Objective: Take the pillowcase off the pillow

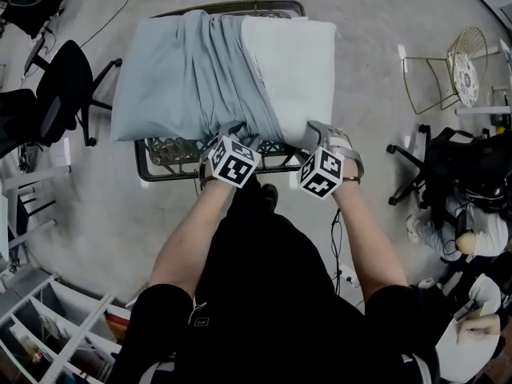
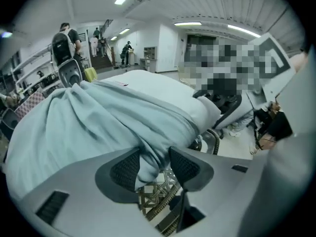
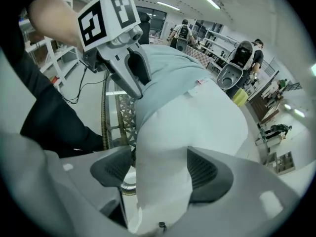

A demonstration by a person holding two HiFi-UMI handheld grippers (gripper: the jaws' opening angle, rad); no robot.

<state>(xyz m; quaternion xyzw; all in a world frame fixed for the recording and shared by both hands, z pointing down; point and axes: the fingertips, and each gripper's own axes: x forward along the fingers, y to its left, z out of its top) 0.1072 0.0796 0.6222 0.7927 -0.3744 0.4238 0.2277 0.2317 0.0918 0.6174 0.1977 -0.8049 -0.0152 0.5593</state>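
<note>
Atop wicker stand, grey floor; left gripper jaws spread round pillowcase; right gripper spread round pillow

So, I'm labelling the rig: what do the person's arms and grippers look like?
The left hand-held gripper and right hand-held gripper are grey plastic with dark textured pads; each bears a white cube with black square markers. The person wears black short sleeves.
</note>
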